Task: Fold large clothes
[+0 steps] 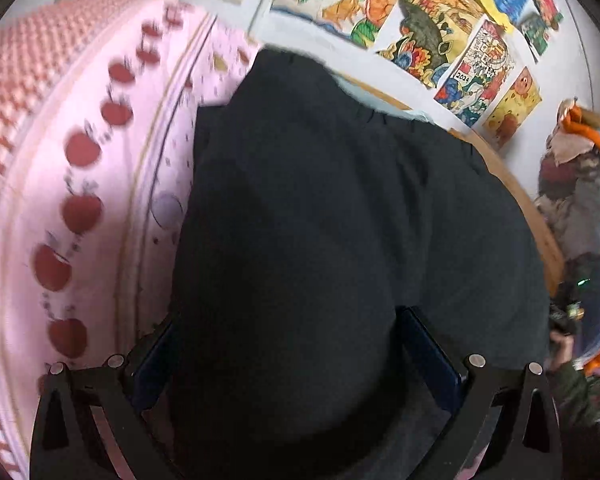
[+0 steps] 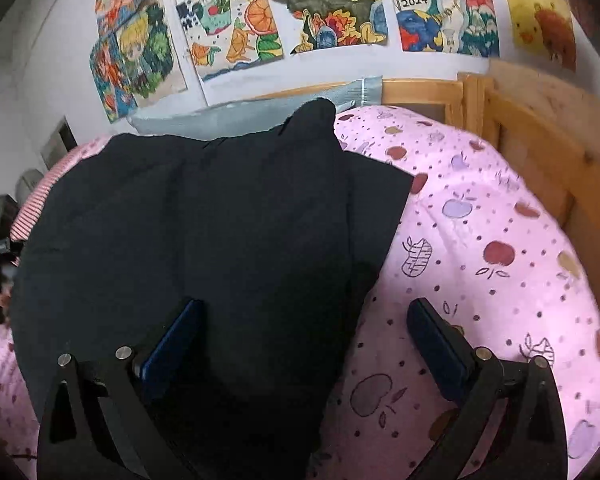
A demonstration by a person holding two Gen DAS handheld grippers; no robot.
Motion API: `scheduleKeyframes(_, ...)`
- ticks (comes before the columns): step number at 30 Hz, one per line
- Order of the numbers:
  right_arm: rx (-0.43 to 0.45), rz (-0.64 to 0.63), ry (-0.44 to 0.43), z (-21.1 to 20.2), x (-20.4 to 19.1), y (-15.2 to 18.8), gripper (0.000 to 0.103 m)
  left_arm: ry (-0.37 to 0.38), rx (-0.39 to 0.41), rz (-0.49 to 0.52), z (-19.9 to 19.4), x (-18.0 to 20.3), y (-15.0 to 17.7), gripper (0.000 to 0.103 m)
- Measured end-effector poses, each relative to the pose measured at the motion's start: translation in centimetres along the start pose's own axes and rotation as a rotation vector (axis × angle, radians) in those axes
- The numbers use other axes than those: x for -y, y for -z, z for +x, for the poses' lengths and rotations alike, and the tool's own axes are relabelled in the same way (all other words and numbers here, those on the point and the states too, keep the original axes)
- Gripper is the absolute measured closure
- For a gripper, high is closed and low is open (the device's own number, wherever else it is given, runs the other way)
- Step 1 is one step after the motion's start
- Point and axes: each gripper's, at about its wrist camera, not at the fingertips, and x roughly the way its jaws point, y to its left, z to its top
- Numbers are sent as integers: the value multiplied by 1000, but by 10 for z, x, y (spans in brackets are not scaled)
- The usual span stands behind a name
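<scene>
A large black garment (image 1: 340, 208) lies on a pink bedsheet (image 1: 100, 184) printed with apples. In the left wrist view it fills the middle and bulges up between the fingers of my left gripper (image 1: 288, 314), which stands open, its jaws wide apart on either side of the cloth. From the right wrist the garment (image 2: 204, 216) shows a folded layer with a straight right edge. My right gripper (image 2: 306, 304) is open over that edge; its left finger (image 2: 176, 340) rests over the black cloth and its right finger (image 2: 432, 340) over the bare sheet (image 2: 480, 280).
A wooden bed frame (image 2: 540, 152) runs along the right side and a grey pillow (image 2: 236, 116) lies at the head. Colourful drawings (image 2: 320, 12) hang on the white wall. A person's hand (image 1: 560, 348) and a heap of clothes (image 1: 580, 184) show at the far right.
</scene>
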Motion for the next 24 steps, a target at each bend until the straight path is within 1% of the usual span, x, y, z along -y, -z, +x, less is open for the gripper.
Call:
scheduleKeyframes(1, 11, 3, -17, 1, 2, 4, 1, 28, -17, -17, 3, -5, 0, 0)
scheduleKeyframes(5, 28, -9, -52, 6, 0, 14, 1, 56, -31, -5, 9, -8, 5, 0)
scheduleKeyframes(7, 18, -15, -104, 9, -1, 14, 1, 73, -45, -4, 12, -9, 5, 0)
scheduleKeyframes(9, 6, -13, -150, 12, 0, 16, 1, 108, -72, -19, 17, -12, 4, 0)
scheduleKeyframes(10, 2, -5, -164, 14, 0, 17, 1, 135, -84, -34, 20, -16, 4, 0)
scheduleKeyframes(12, 18, 22, -177, 16, 5, 21, 1, 167, -91, -51, 22, -20, 6, 0)
scheduleKeyframes(15, 53, 50, -196, 19, 10, 31, 1, 170, -83, -44, 23, -19, 9, 0)
scheduleKeyframes(18, 52, 48, -197, 22, 10, 33, 1, 157, -86, -41, 24, -14, 8, 0)
scheduleKeyframes(22, 59, 44, -194, 22, 10, 33, 1, 167, -51, -48, 21, -16, 12, 0)
scheduleKeyframes(24, 72, 41, -192, 21, 11, 34, 1, 164, -46, -46, 21, -15, 12, 0)
